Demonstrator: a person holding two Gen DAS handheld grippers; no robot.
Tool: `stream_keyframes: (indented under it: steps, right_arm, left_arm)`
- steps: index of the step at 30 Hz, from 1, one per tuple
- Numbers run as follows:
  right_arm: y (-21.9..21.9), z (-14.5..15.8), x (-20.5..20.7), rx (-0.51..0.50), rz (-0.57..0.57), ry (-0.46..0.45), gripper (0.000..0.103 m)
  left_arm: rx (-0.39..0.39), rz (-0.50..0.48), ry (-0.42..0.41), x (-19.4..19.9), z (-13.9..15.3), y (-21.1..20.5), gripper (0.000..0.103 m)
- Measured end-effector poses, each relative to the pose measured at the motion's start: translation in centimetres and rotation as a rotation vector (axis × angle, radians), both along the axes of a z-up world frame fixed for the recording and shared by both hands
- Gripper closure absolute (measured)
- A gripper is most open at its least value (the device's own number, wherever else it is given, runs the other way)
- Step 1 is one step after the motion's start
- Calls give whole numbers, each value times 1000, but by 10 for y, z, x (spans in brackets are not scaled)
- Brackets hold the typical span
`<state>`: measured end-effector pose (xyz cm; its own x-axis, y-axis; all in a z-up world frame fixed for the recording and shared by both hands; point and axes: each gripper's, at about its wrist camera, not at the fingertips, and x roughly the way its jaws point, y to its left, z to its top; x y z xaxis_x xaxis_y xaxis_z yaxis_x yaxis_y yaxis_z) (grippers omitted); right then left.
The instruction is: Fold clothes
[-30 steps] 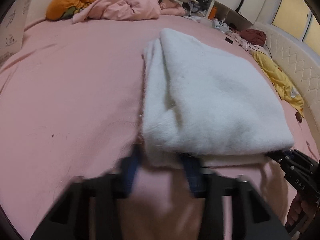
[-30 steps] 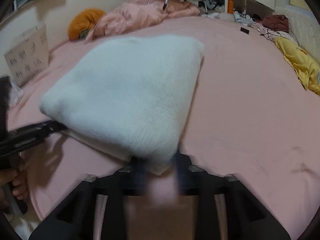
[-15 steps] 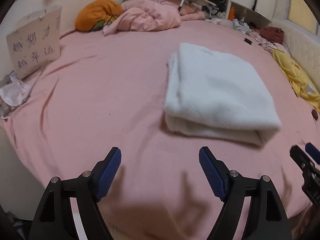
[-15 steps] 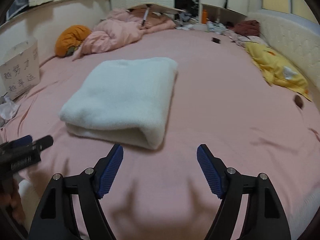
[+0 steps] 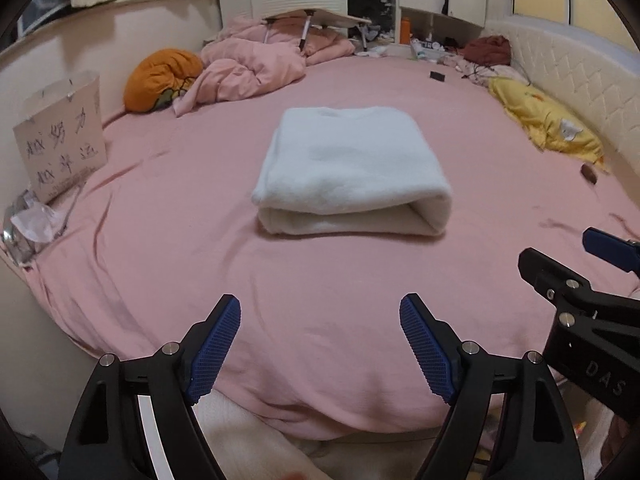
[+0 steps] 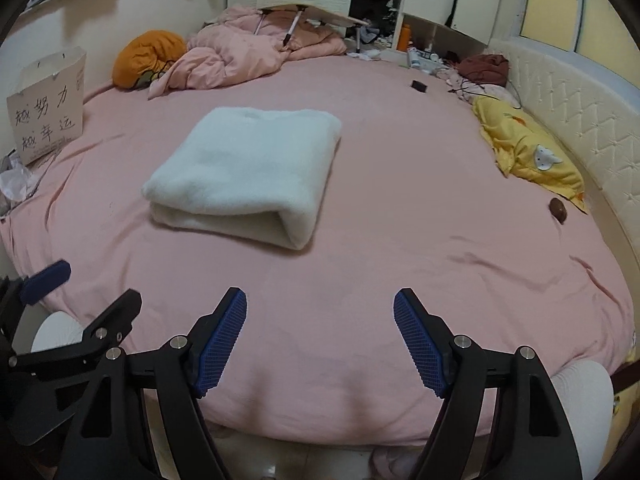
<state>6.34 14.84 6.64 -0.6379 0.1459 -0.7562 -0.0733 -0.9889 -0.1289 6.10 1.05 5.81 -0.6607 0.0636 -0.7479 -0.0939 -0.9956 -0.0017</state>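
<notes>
Here, folded white garment [image 5: 352, 168] on pink bed [image 5: 160, 220], left gripper [image 5: 320, 344] spread, right gripper [image 6: 320, 340] spread.

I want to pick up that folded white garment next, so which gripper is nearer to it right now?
Left, slightly. The left gripper hangs open almost straight in front of the folded white garment; the right gripper is open too, offset to the garment's right. Neither touches it.

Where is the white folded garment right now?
The white folded garment lies flat mid-bed on the pink sheet, ahead of both open tools, with the yellow cloth off to its right.
</notes>
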Motion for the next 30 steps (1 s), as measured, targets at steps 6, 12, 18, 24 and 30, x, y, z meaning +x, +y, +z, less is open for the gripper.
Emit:
stream_keyframes:
  steps: [6, 12, 18, 24, 30]
  right_arm:
    - [7, 12, 11, -5, -20, 32, 27]
    - [7, 18, 18, -6, -20, 54, 27]
    - [11, 20, 20, -17, -26, 60, 27]
    - [15, 19, 21, -23, -36, 54, 27]
    - [18, 19, 20, -26, -43, 51, 27]
  left_arm:
    - [19, -5, 18, 10, 9, 1, 21]
    - [24, -16, 37, 17, 16, 5, 21]
    - [49, -1, 33, 19, 19, 1, 8]
    - [36, -3, 43, 18, 21, 3, 4]
    - [42, -12, 32, 16, 20, 3, 4]
